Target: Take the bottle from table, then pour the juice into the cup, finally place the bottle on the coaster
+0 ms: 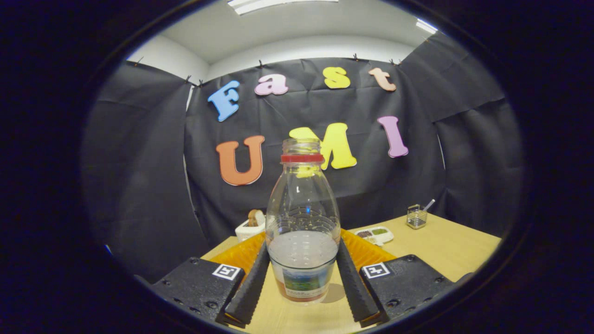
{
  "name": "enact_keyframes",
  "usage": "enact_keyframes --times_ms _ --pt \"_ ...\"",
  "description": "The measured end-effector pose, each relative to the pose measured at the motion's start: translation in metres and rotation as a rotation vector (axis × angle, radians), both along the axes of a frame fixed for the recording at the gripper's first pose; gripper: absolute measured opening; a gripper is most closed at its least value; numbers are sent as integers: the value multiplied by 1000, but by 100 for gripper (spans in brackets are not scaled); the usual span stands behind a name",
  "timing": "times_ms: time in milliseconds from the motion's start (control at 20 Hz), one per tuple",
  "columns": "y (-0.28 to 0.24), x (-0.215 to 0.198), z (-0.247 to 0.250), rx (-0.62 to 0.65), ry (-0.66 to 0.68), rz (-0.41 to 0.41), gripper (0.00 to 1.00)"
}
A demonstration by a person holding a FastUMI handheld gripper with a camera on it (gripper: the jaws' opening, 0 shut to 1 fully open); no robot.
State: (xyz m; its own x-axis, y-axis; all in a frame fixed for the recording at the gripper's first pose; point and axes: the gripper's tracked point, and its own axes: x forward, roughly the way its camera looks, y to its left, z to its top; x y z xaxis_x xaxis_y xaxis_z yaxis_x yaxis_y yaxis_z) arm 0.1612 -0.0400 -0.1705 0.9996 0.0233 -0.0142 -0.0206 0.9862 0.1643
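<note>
The gripper [301,283] is reaching along the wooden table [445,250] with its two fingers [248,287] flanking the lower body of the bottle [302,232], one on each side; they are lying right against its walls, but whether they are pressing or merely touching is something I cannot tell from here. The bottle is standing upright on the table between the fingers, clear plastic, uncapped, with a red ring [301,158] at the neck and pale liquid filling only the lower part, above a label [301,283]. It is likely light and somewhat bottom-heavy, its thin walls apt to flex and its smooth surface apt to slip, so a grip low on the liquid-filled section, about where the fingers are sitting, looks soundest; with no cap, it wants keeping upright. Just behind the bottle an orange ribbed piece [366,250] is lying on the table. Farther back are sitting a white box [248,229], a small white tray [376,235] and a wire basket [416,217].
</note>
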Motion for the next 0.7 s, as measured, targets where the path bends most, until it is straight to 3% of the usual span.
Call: enact_keyframes --times_ms 400,700 --pt "-8 82 -115 -84 122 24 82" --pt "-19 114 -155 -39 81 36 83"
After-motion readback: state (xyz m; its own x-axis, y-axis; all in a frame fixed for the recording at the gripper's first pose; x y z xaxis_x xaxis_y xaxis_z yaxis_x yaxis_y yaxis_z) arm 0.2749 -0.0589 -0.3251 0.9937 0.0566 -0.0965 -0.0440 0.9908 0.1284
